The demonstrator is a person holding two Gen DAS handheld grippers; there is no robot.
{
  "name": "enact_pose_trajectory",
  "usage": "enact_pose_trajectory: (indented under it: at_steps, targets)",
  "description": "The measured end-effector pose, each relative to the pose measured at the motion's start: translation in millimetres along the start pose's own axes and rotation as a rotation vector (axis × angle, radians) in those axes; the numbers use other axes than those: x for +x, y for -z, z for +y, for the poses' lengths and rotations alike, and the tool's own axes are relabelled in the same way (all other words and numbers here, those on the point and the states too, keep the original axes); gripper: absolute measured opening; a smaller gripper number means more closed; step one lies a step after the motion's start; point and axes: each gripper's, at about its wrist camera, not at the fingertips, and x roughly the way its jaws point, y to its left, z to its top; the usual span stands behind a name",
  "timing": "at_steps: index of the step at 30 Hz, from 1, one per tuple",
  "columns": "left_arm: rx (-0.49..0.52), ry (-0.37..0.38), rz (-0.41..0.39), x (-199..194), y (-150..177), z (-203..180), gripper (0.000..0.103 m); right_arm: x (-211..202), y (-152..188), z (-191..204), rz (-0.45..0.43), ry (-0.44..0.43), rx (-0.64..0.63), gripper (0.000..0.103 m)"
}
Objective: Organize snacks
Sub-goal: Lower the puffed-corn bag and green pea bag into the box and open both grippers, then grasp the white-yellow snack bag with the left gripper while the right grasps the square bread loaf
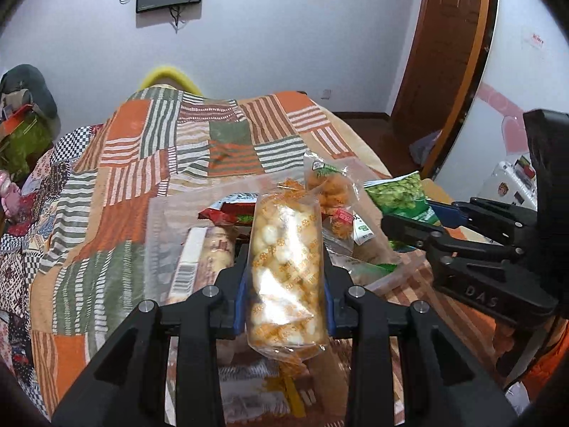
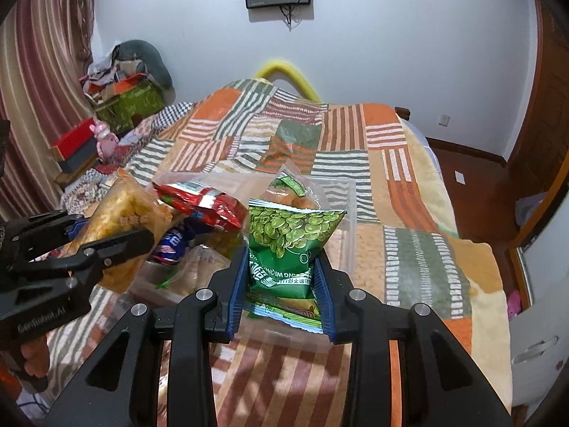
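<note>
- our left gripper (image 1: pixel 286 277) is clamped on the puff bag (image 1: pixel 286 270), long axis along the fingers
- right gripper (image 2: pixel 281 284) pinches the green bag (image 2: pixel 288 249)
- bin (image 2: pixel 346 220) sits just ahead of both

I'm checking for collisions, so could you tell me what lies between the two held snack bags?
In the right wrist view, a crumpled red foil packet sits between the clear orange-printed puff bag and the green pea bag.

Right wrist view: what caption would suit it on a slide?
Right gripper holds a green snack bag above the bed.
</note>
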Motion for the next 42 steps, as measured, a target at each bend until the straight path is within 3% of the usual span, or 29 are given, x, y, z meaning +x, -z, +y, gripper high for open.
enact_pose_trajectory:
  at_steps: [9,14,19,32,35,42]
  targets:
    - [-0.023,-0.015,0.003,13,-6,8,0.033,13,5,1,0.039,0.004,0.001,0.035]
    - [-0.043,0.0,-0.008,-4,-7,13,0.034,2,3,1,0.036,0.006,-0.007,0.036]
    - [-0.017,-0.002,-0.04,-34,-2,7,0.036,-17,3,3,0.013,-0.015,-0.003,0.046]
    - [-0.007,-0.061,-0.062,-103,37,12,0.071,-62,18,24,-0.029,-0.046,-0.019,0.066]
    - [-0.017,-0.063,-0.038,-105,50,16,0.071,-66,24,32,-0.031,-0.053,-0.032,0.072]
    - [-0.04,-0.071,0.024,-98,85,26,0.074,-53,40,51,0.017,-0.086,-0.026,0.073]
